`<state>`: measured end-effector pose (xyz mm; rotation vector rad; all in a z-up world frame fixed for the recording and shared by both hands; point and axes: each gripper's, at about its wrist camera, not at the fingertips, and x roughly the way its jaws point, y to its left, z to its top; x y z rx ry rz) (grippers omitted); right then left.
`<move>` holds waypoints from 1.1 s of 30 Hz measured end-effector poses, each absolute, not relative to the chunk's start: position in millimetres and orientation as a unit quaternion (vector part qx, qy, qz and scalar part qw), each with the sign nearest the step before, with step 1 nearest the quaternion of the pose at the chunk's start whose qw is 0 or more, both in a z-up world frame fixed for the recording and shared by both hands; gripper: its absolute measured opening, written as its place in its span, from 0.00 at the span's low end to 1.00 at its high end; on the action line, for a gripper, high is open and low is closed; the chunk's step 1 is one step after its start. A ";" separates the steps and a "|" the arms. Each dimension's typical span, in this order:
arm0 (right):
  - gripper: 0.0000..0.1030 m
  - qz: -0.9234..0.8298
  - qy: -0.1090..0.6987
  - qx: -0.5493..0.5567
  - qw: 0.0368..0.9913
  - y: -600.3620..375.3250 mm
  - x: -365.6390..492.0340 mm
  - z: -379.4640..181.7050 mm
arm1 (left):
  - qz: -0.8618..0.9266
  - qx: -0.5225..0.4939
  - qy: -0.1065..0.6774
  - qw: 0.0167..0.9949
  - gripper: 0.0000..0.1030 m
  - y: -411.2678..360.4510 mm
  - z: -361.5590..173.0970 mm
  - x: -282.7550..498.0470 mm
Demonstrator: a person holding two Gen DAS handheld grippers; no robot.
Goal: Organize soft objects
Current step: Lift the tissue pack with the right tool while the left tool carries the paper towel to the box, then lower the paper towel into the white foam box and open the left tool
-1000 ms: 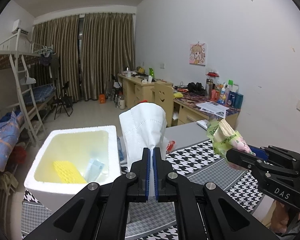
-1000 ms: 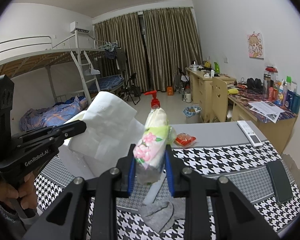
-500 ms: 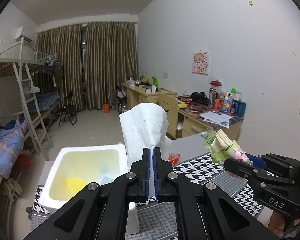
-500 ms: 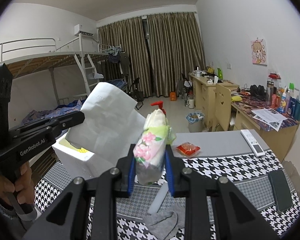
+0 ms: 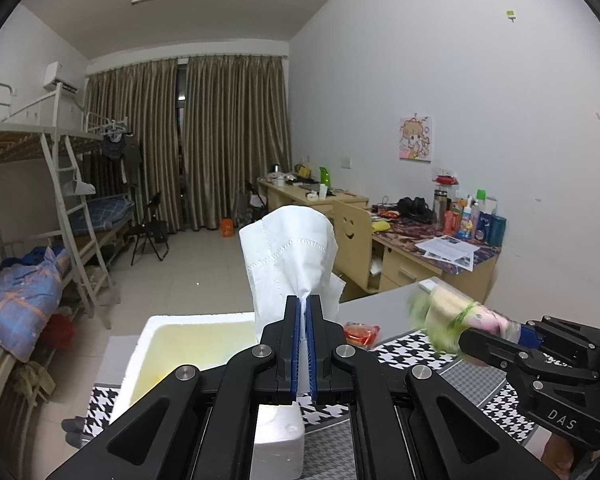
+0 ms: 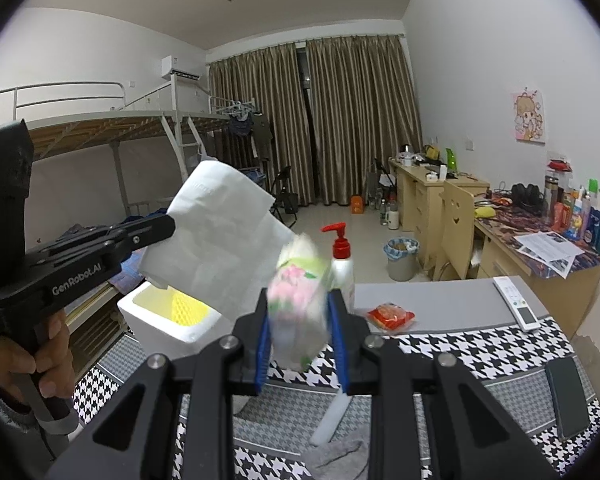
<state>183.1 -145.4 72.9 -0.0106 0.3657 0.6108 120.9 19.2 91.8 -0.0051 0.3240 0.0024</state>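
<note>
Our left gripper (image 5: 304, 312) pinches a white tissue (image 5: 290, 256) tight, held above the foam box (image 5: 140, 364) just below it. Our right gripper (image 6: 300, 320) clamps a floral tissue pack (image 6: 300, 300), sock (image 6: 340, 456) lying beneath.

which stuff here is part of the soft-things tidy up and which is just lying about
Part of the job:
- white tissue, in left gripper
- tissue pack, in right gripper
- foam box
- grey sock

Lying about:
- pump bottle
- remote
- phone
- red snack packet
</note>
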 end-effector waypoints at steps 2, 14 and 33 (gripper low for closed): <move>0.29 0.303 0.180 -0.006 0.936 -142.0 184.9 72.6 | 0.007 -0.003 0.158 0.987 0.03 21.2 93.1 121.4; 0.14 0.312 0.193 -0.013 0.930 -127.0 195.5 65.2 | 0.043 -0.011 0.155 0.987 0.03 43.4 94.8 124.1; 0.14 0.328 0.185 -0.022 0.926 -107.7 192.9 69.6 | 0.093 -0.008 0.161 0.983 0.03 64.5 88.8 127.0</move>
